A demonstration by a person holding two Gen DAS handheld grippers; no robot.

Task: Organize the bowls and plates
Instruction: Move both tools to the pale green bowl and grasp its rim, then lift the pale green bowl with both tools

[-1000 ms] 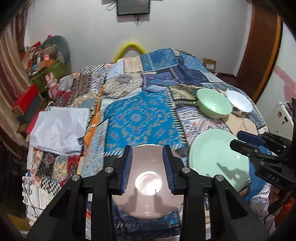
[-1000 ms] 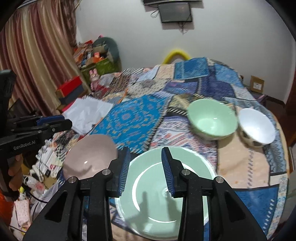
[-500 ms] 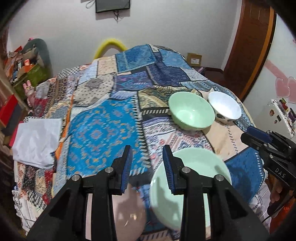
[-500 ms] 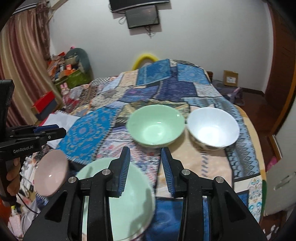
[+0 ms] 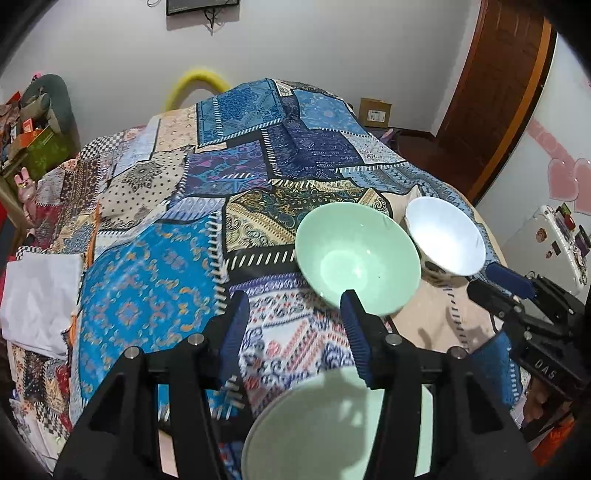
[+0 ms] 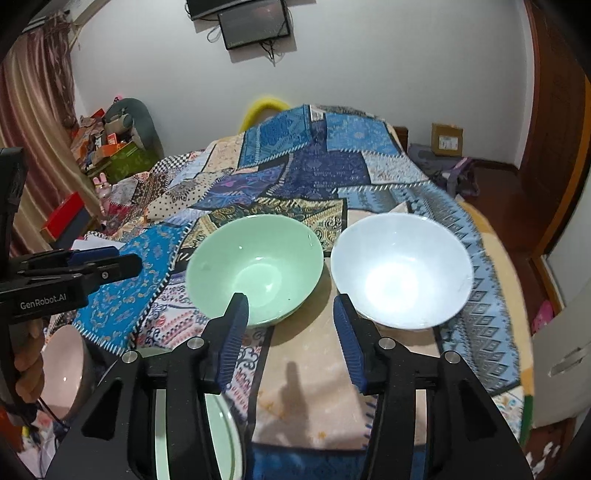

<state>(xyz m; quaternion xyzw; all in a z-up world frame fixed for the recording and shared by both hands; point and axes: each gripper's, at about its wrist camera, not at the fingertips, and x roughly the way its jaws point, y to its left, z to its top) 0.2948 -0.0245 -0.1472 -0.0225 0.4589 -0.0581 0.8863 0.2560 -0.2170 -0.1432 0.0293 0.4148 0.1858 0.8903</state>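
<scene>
The green plate [image 5: 332, 424] is cut off by the left wrist view's bottom edge and partly hidden behind the left gripper's [image 5: 293, 334] fingers; in the right wrist view only a sliver shows. The pink bowl [image 6: 64, 373] is half hidden behind the hand [image 6: 29, 373] there; the wall-mounted screen [image 5: 201, 5] is cropped at the top.

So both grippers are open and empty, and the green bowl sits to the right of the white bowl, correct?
Not quite. The green bowl sits to the left of the white bowl, as the right wrist view shows. The left gripper and right gripper are indeed open and empty.

Both wrist views face across (sharing) the green bowl [image 5: 357, 258].
</scene>
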